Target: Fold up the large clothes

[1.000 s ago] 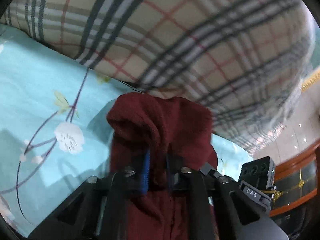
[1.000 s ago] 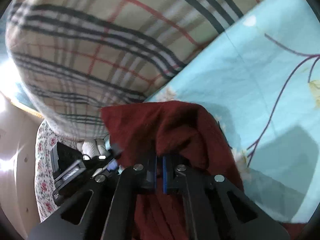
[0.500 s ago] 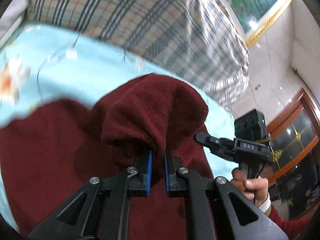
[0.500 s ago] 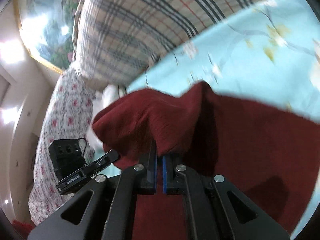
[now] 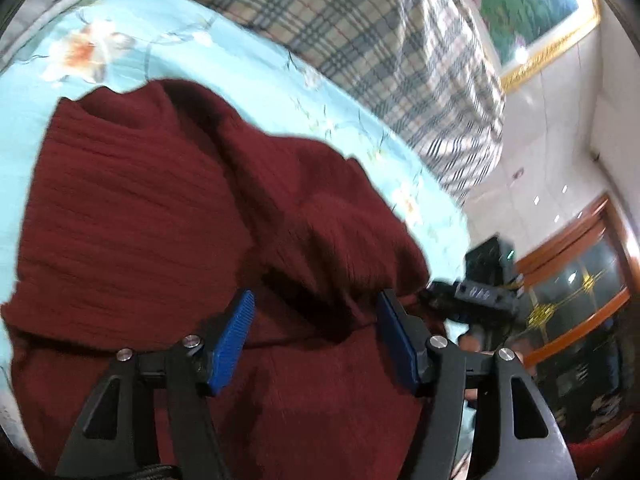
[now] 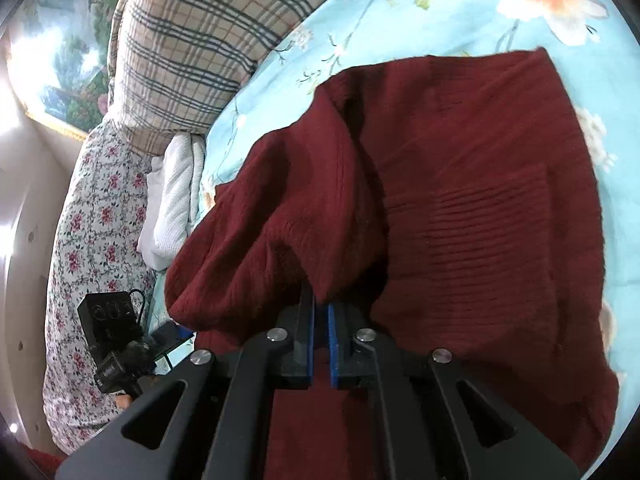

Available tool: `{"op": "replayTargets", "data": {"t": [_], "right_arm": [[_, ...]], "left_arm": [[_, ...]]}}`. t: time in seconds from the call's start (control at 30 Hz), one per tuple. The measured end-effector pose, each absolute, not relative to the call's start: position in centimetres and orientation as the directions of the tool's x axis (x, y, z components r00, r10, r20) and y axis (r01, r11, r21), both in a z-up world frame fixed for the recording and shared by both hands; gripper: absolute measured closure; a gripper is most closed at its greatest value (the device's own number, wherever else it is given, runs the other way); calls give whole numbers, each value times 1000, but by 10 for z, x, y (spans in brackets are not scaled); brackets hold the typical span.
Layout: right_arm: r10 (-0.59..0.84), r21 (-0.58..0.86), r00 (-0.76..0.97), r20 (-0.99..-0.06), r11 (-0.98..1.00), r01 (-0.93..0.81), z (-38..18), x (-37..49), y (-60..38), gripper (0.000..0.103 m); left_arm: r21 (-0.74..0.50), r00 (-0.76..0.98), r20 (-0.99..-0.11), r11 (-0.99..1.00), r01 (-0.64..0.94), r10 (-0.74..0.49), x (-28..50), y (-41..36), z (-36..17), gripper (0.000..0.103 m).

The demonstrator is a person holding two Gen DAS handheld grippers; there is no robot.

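A dark red knit sweater [image 5: 132,216] lies folded over itself on a light blue floral bedsheet [image 5: 248,64]. My left gripper [image 5: 314,316] is open, its blue pads wide apart, with a loose fold of the sweater lying between and just beyond them. My right gripper [image 6: 321,312] is shut on a fold of the sweater [image 6: 480,208], pinching the edge between its blue pads. The right gripper also shows at the right of the left wrist view [image 5: 476,292], and the left gripper shows at the lower left of the right wrist view [image 6: 116,344].
A plaid pillow [image 5: 360,28] lies at the head of the bedsheet [image 6: 440,12], also seen in the right wrist view [image 6: 192,40]. A white folded cloth [image 6: 172,200] and a floral quilt [image 6: 92,220] lie beside it. A framed painting [image 5: 532,4] and wooden cabinet [image 5: 580,280] stand beyond.
Both grippers carried the sweater's edge back over its body, away from the pillow. My left gripper has opened and let go of the fold. My right gripper stays shut on it.
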State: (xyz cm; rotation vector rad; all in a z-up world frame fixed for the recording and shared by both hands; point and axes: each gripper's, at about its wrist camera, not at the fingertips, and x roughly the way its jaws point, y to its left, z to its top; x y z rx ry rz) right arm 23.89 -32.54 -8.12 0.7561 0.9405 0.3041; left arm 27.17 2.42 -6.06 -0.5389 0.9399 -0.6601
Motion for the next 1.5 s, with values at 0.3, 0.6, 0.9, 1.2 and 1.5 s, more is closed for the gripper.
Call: {"op": "replayTargets", "data": {"t": [0.3, 0.6, 0.9, 1.2, 1.5], "right_arm": [[552, 729, 577, -601, 676, 112, -92, 240, -328, 95], [562, 726, 577, -592, 683, 80, -91, 247, -321, 95], [531, 702, 708, -465, 709, -70, -40, 233, -331, 99], [336, 518, 626, -704, 845, 129, -58, 220, -327, 95], [436, 487, 641, -632, 866, -110, -15, 195, -284, 40]], "left_arm": [[-791, 361, -518, 595, 142, -775, 330, 30, -82, 37], [-823, 325, -497, 556, 119, -805, 371, 7, -90, 45], [-706, 476, -501, 660, 259, -723, 356, 12, -41, 92], [-667, 462, -560, 705, 242, -688, 348, 33, -55, 103], [-660, 389, -534, 658, 363, -750, 277, 23, -47, 103]]}}
